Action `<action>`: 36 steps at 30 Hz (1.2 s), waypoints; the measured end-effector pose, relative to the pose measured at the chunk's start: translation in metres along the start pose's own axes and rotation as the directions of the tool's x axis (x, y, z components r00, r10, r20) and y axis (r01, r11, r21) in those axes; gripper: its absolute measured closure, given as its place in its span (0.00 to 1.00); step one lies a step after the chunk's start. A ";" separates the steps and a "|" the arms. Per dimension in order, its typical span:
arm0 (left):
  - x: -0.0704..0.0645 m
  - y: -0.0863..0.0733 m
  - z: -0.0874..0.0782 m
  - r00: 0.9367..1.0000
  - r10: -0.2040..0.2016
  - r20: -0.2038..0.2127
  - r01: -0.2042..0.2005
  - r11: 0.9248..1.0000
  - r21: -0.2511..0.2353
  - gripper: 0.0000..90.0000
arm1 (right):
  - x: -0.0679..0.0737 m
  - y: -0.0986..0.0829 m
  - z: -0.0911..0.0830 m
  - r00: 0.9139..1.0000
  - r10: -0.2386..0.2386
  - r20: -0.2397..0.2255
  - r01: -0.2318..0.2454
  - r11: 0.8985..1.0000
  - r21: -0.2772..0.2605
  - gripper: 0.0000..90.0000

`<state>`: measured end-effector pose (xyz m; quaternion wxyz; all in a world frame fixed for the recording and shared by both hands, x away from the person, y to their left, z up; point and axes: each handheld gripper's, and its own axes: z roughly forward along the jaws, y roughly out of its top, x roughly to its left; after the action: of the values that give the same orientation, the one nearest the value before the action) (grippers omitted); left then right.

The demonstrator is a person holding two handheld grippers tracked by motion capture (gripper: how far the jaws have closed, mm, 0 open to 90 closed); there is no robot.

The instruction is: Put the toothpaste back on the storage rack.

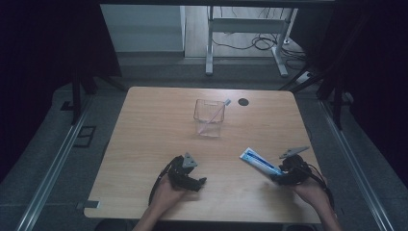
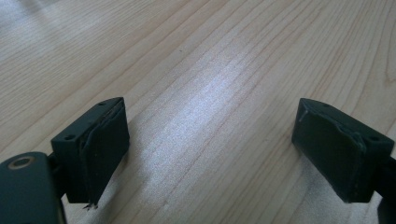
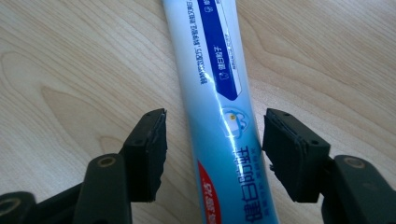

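A white and blue toothpaste tube [image 1: 260,161] lies on the wooden table [image 1: 159,130] at the front right. My right gripper [image 1: 278,176] sits at its near end. In the right gripper view the tube [image 3: 219,88] runs between the two jaws of the right gripper [image 3: 215,144], which stand open on either side without touching it. My left gripper [image 1: 198,183] rests at the front left, open over bare wood, as the left gripper view [image 2: 210,154] shows. A clear plastic cup [image 1: 209,117] stands mid-table with a toothbrush [image 1: 217,113] leaning in it.
A small dark round hole [image 1: 243,101] marks the table near its far edge, right of the cup. Metal rails run along the floor on both sides. A desk frame [image 1: 245,43] with cables stands beyond the table.
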<state>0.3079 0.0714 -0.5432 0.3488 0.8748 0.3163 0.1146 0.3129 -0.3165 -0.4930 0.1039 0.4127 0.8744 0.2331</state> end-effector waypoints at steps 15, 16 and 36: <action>0.000 0.000 0.000 1.000 0.000 0.000 0.000 1.000 0.001 0.12 | -0.004 0.026 0.014 0.997 -0.079 -0.005 0.079 0.988 0.133 0.51; 0.000 0.000 0.000 1.000 0.000 0.000 0.000 1.000 0.001 0.12 | -0.004 0.028 0.015 0.997 -0.081 -0.009 0.081 0.986 0.144 0.51; 0.000 0.000 0.000 1.000 0.000 0.000 0.000 1.000 0.003 0.12 | -0.001 0.056 0.035 0.991 -0.122 -0.045 0.130 0.945 0.301 0.56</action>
<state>0.3079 0.0715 -0.5430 0.3477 0.8753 0.3161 0.1141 0.3646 -0.2754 -0.4955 0.0426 0.3638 0.9257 0.0944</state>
